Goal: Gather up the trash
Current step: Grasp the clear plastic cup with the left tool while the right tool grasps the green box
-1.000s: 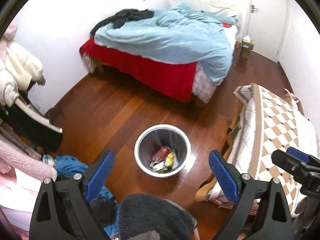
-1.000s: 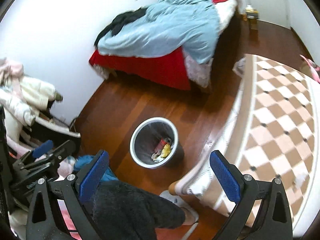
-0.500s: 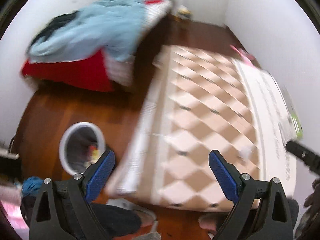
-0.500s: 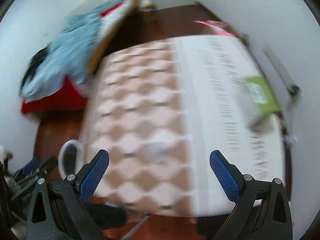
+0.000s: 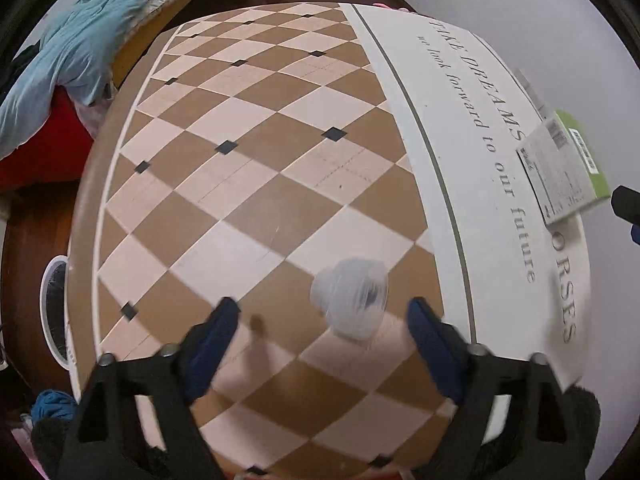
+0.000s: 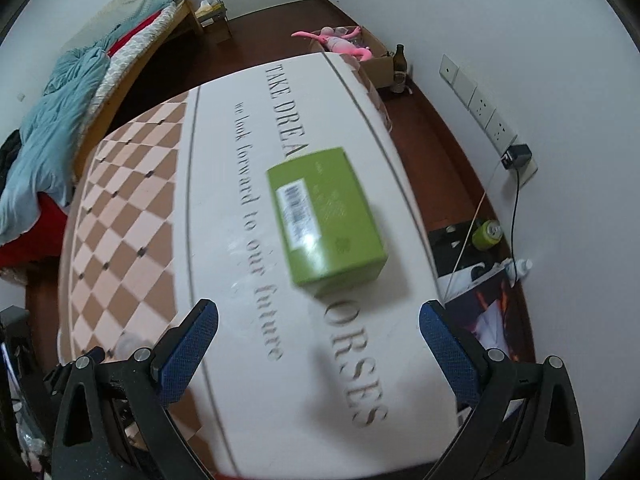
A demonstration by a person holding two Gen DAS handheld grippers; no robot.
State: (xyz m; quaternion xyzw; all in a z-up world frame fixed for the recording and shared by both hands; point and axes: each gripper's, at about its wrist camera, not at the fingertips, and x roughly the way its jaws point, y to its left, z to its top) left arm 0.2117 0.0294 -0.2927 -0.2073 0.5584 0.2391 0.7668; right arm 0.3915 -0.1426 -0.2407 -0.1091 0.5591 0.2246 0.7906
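A tabletop [image 5: 256,184] under a chequered brown-and-cream cloth with a white lettered band along its right edge fills both views. Only the right wrist view shows the green box [image 6: 326,216] whole, lying on that white band near the right edge; the left wrist view catches just its printed side at the far right. Only the left wrist view shows the white bin [image 5: 54,312] on the floor past the left edge, and clearly shows the crumpled clear wrapper [image 5: 352,300] near the front edge. The left gripper [image 5: 322,326] hangs spread wide and empty just before the wrapper; the right gripper [image 6: 318,334] gapes wide, empty, short of the box.
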